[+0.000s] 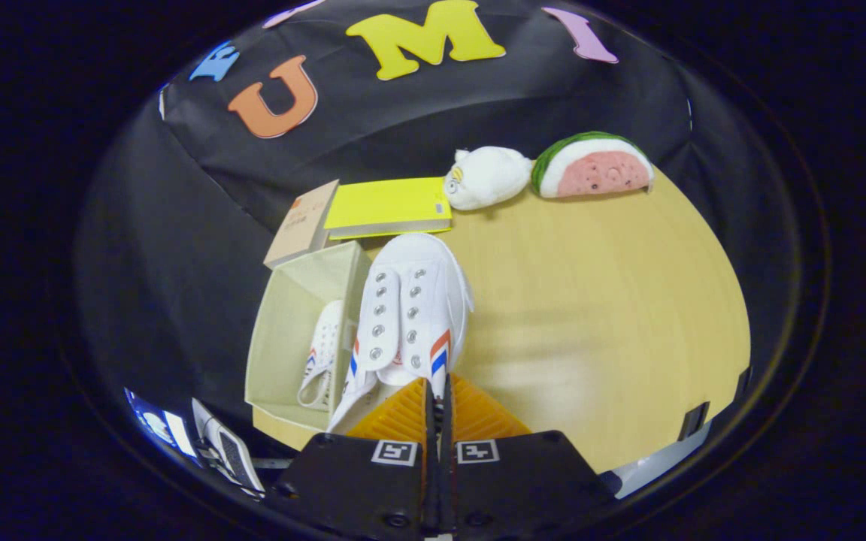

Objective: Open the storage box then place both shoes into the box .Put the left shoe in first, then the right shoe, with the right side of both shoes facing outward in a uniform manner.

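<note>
A white lace-less shoe [412,315] with red and blue side stripes hangs just ahead of my gripper [437,394], toe pointing away. The orange fingers [470,413] are pressed together on the shoe's heel edge, so the gripper is shut on it. To the shoe's left stands an open pale green storage box [294,300], its mouth facing up. A second white shoe [324,353] lies on its side inside the box, along the wall nearest the held shoe. The held shoe overlaps the box's right rim; whether it touches the rim cannot be told.
Beyond the box lie a brown cardboard lid [301,224] and a yellow book [390,207]. Further back on the wooden table [591,323] sit a white plush toy [487,176] and a watermelon plush [592,167]. Another shoe [226,451] shows below the table's near-left edge.
</note>
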Available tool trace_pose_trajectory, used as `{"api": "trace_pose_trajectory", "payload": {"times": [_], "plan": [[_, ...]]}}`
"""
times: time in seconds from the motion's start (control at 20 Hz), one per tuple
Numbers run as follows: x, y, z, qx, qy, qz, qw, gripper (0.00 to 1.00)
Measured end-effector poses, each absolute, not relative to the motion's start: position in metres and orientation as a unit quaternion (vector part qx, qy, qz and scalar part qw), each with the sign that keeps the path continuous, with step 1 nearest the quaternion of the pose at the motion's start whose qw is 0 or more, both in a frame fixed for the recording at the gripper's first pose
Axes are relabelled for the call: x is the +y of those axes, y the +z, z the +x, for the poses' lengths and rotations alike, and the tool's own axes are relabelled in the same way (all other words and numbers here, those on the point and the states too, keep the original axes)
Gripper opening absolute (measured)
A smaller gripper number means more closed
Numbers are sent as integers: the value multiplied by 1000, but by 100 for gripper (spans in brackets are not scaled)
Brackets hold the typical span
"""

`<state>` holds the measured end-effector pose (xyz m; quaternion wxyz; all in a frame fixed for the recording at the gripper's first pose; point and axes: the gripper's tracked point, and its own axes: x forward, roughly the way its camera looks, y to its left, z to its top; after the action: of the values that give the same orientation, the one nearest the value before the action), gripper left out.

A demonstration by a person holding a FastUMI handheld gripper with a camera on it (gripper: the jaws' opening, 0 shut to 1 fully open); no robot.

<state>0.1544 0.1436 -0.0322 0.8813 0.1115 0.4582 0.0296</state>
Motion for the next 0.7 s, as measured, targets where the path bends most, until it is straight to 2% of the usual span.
{"api": "trace_pose_trajectory", "payload": {"times": [0.2, 0.45, 0.7], "plan": [[202, -24, 168, 430, 37, 113, 895, 5], [255, -49, 196, 402, 16, 93, 911, 5], [272, -70, 208, 358, -13, 52, 932, 5]]}}
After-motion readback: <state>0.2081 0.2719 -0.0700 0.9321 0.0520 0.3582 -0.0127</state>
